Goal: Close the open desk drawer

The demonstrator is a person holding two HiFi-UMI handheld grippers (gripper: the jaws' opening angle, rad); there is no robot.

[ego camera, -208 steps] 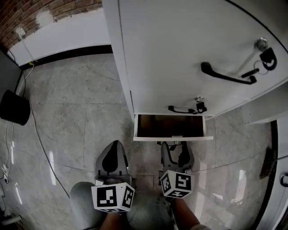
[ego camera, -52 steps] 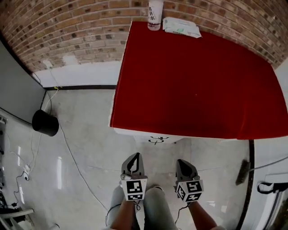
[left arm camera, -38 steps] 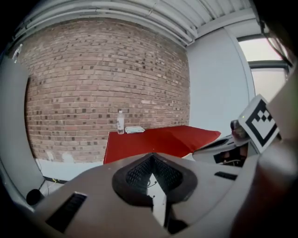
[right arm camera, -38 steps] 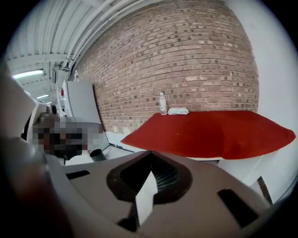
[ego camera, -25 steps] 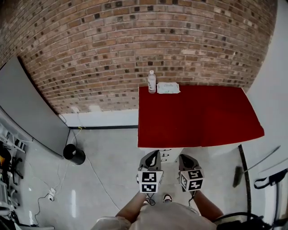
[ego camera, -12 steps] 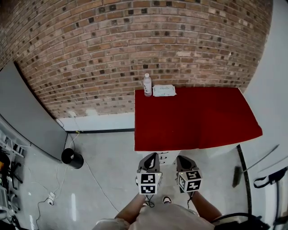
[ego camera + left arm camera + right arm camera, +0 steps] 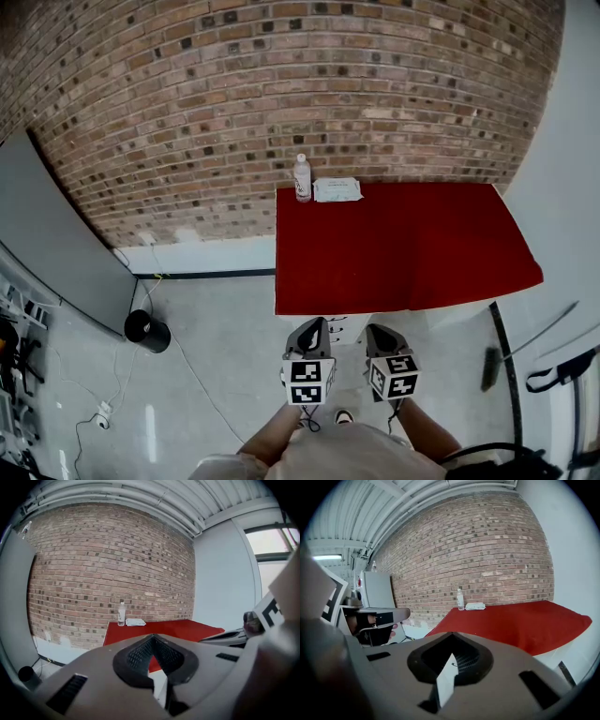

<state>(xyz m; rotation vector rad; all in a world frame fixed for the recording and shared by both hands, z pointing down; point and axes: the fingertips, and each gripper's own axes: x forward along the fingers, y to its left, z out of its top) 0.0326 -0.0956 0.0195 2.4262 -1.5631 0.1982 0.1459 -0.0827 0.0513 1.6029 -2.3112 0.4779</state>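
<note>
Showing only as a white sliver with dark handles under the near edge of the red-topped desk, the drawer sits near that edge's left end; whether it is shut cannot be told from above. Just before it hang both grippers, side by side and apart: the left gripper has its jaws together on nothing, and so has the right gripper. A bottle and a white pack sit at the desk's far left corner, by the brick wall. A black bin stands on the floor, well left of the desk.
</note>
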